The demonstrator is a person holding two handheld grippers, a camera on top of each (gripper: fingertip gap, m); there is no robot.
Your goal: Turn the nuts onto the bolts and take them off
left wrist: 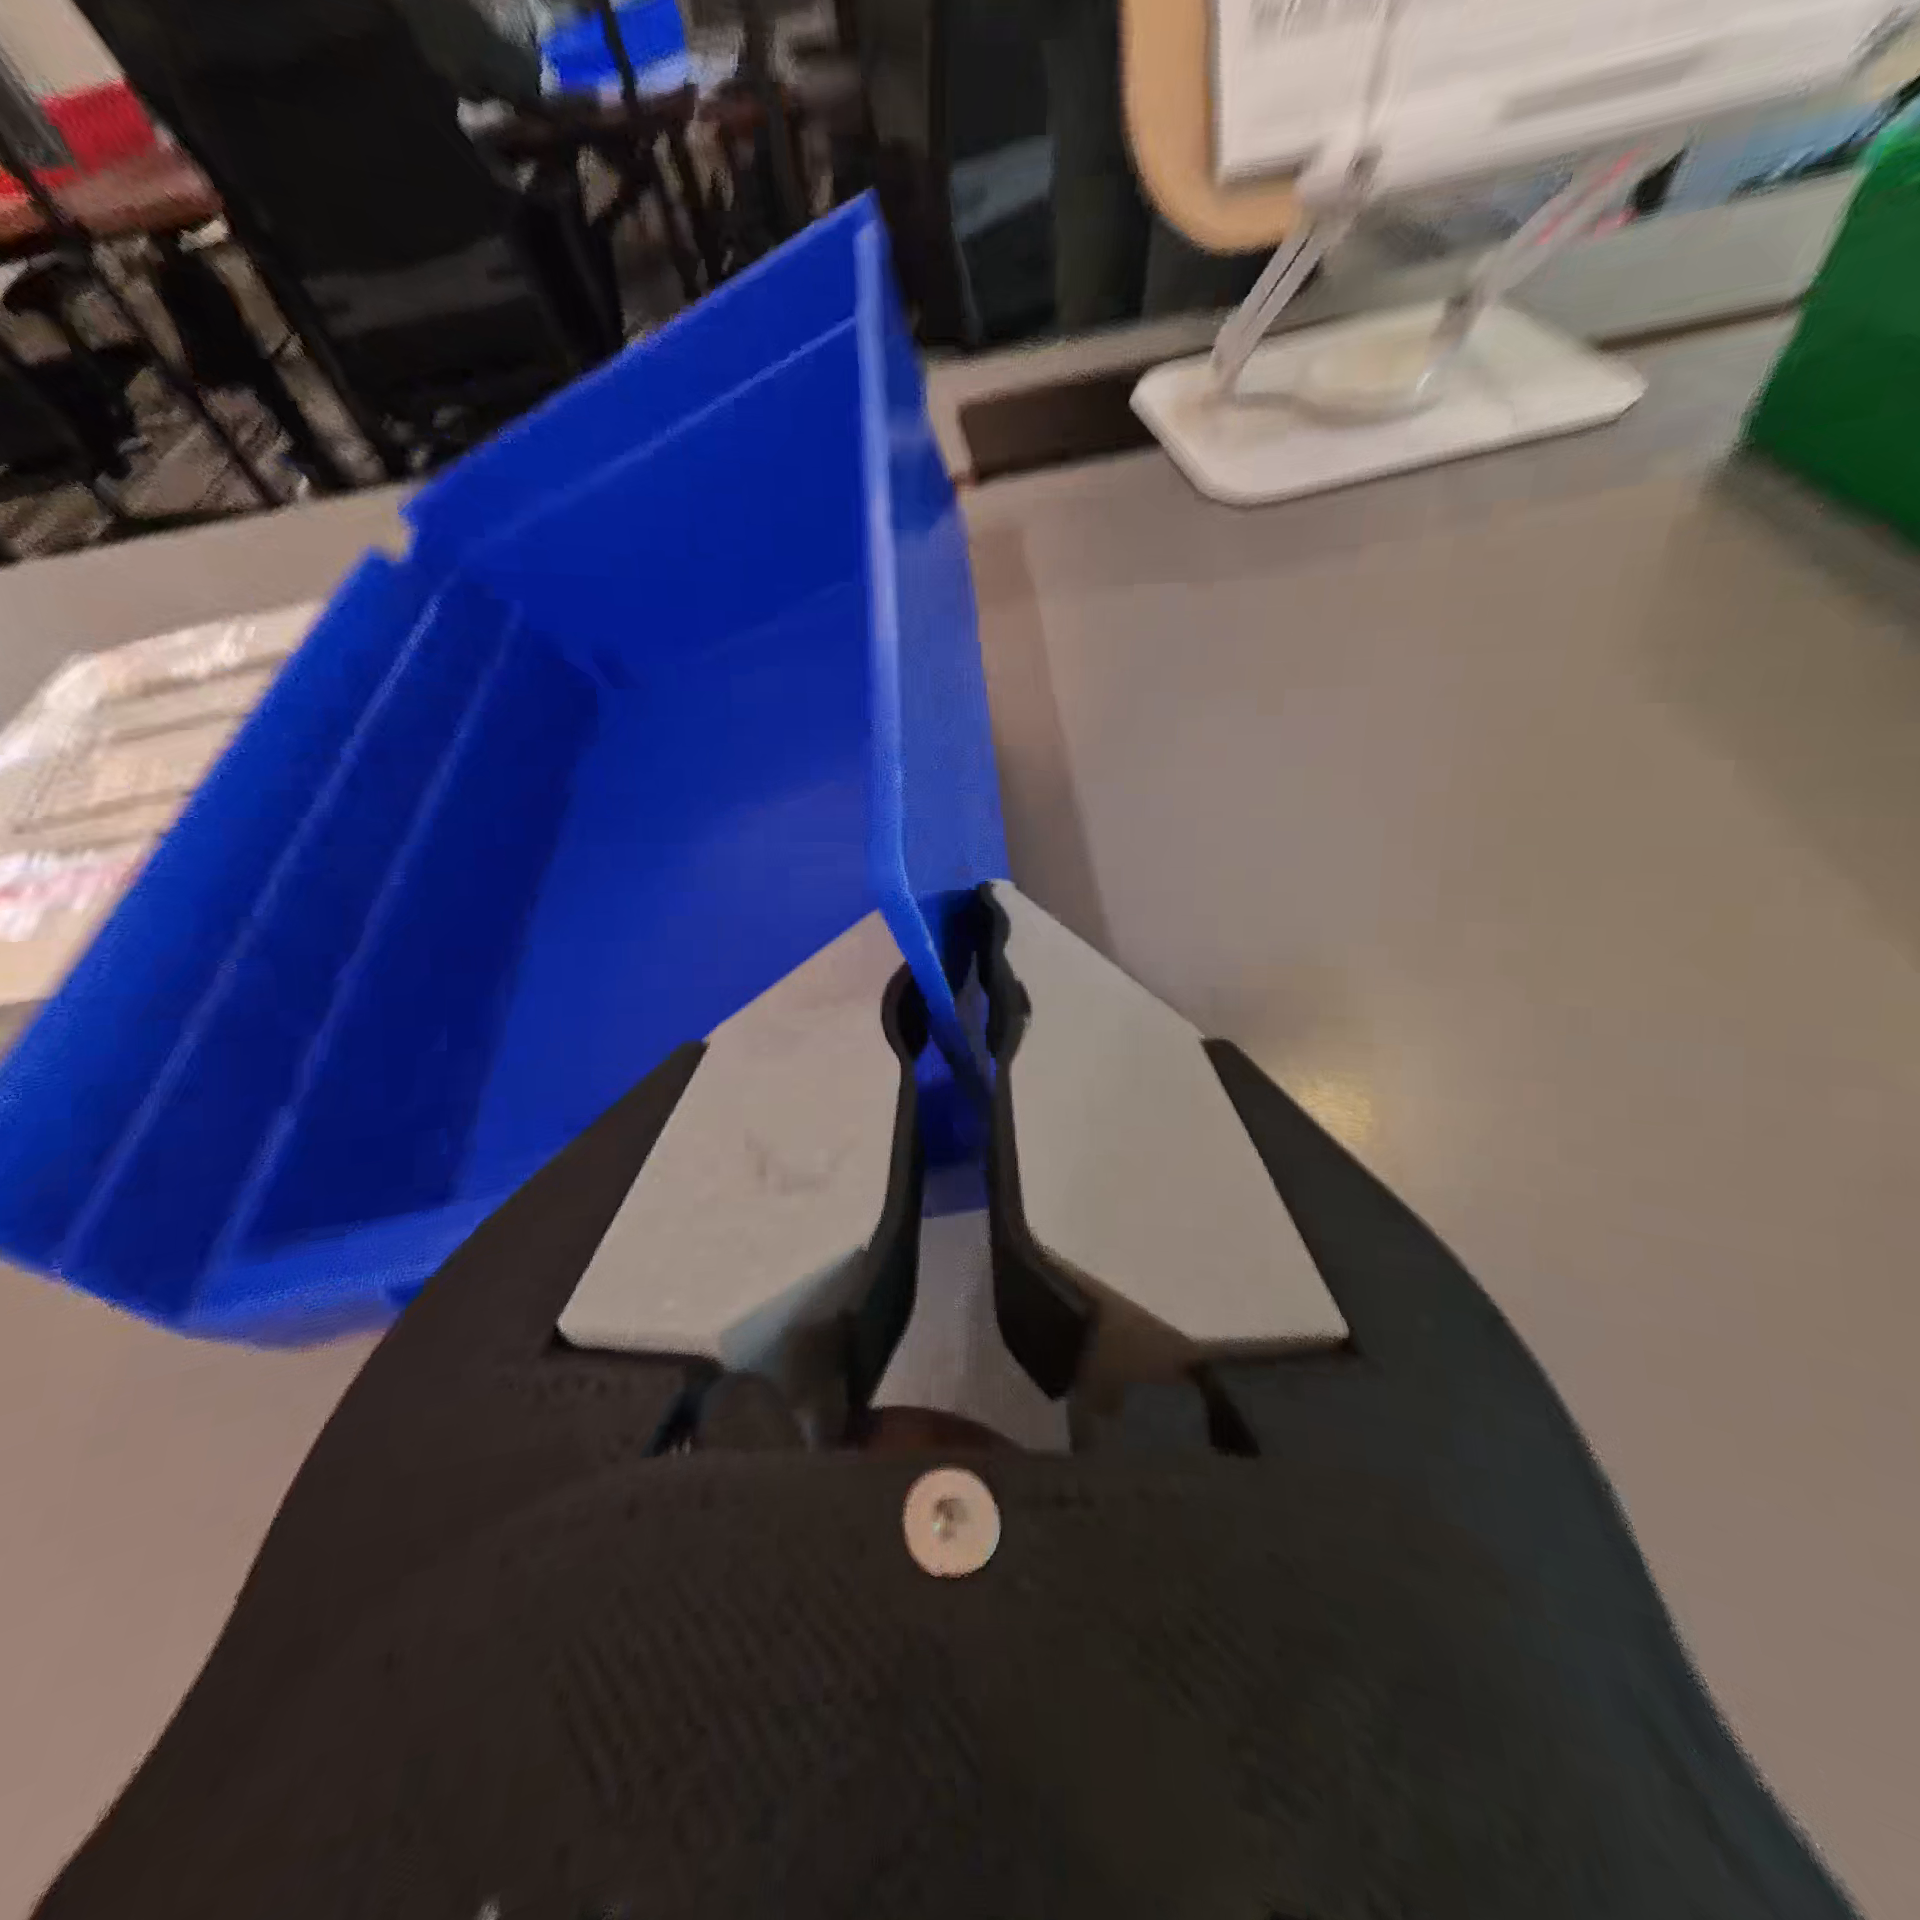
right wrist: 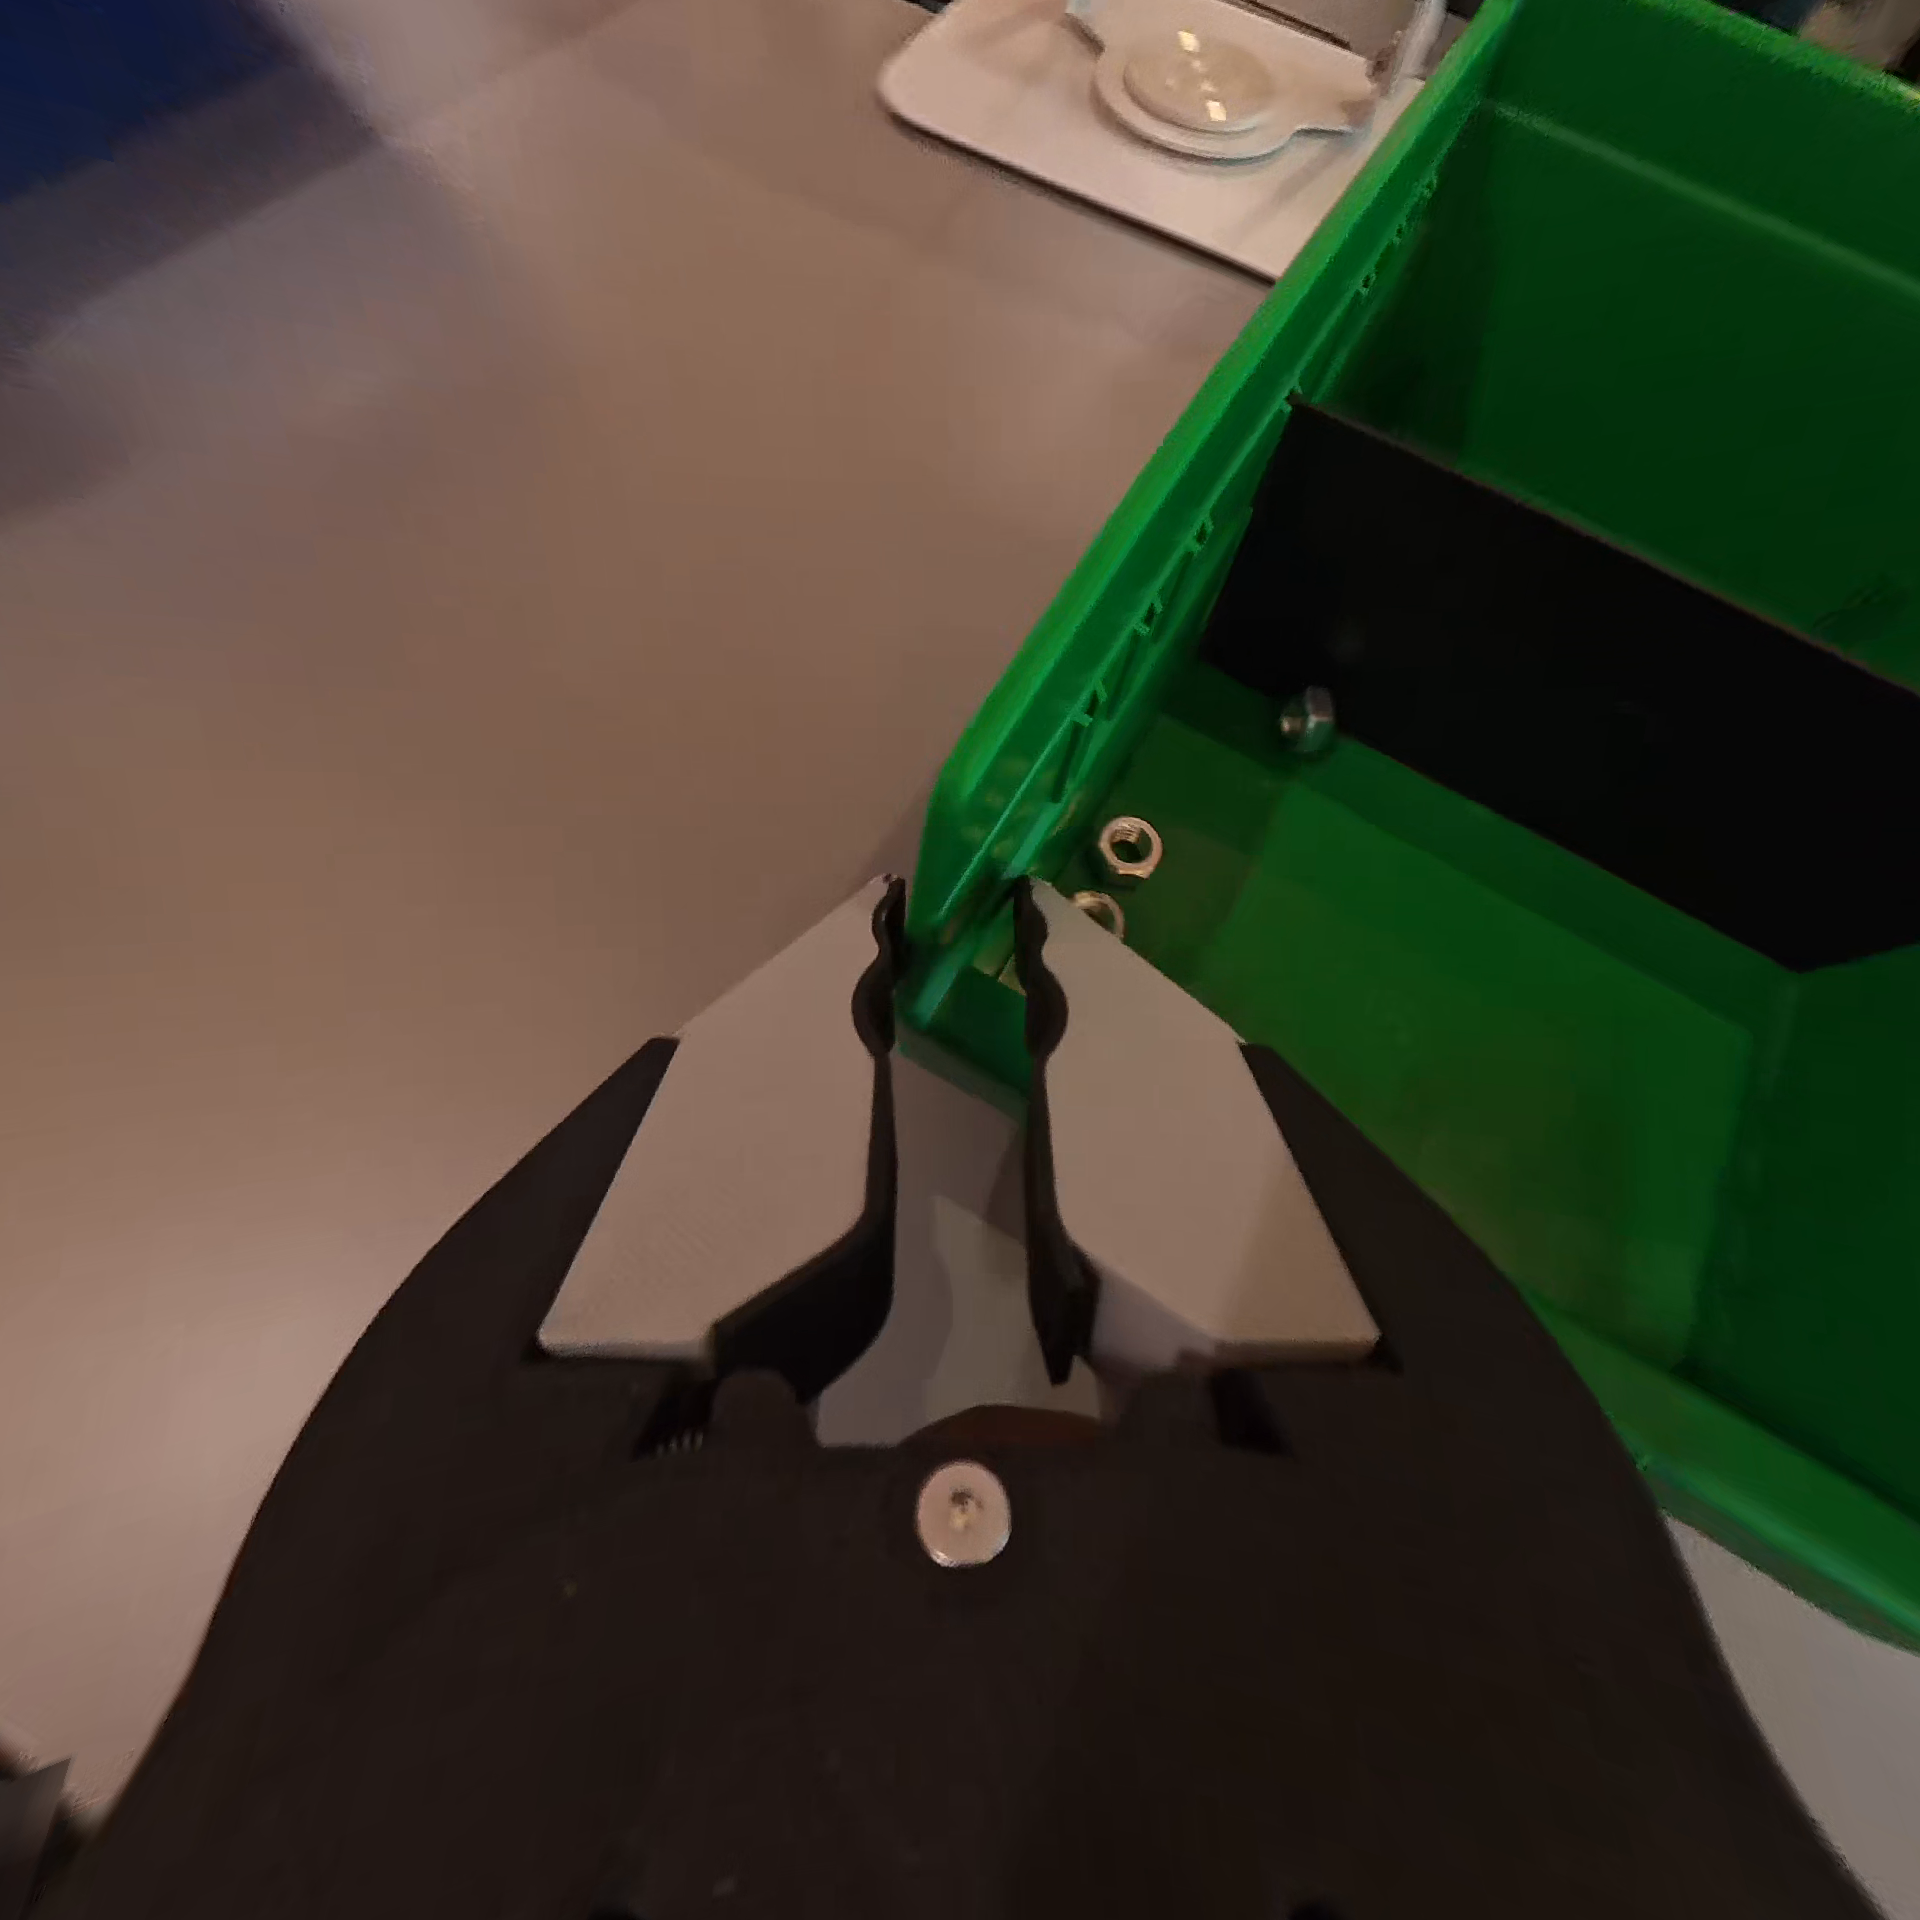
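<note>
The left gripper [left wrist: 961, 961] is clamped on the near right corner of the blue bin [left wrist: 582, 831], the thin wall pinched between its fingers; the bin runs away toward 11 o'clock, tipped or lifted as far as the blur lets me judge, and what shows of its inside holds no nuts or bolts. At 9 o'clock from it a clear plastic packet [left wrist: 114, 748] lies on the grey table [left wrist: 1455, 831], and a white stand [left wrist: 1392, 416] sits at 1 o'clock with the green bin's edge just at 3 o'clock. The right gripper [right wrist: 961, 966] straddles the near left corner of the green bin [right wrist: 1507, 1195], one finger outside the wall and one inside; the jaws are close about the wall, but whether they actually bite on it I cannot tell. This bin's long axis runs toward 1 o'clock, crossed by a black divider [right wrist: 1558, 727]. The task's parts lie here: one nut [right wrist: 1130, 844] just past the inner finger at 1 o'clock, a second half hidden behind that fingertip, and a hex bolt [right wrist: 1307, 719] farther along at the foot of the divider. The right gripper is plainly the nearer to them; I judge it need only let go of the wall and shift a little toward 1 o'clock and down, while the left would have to cross the table.
</note>
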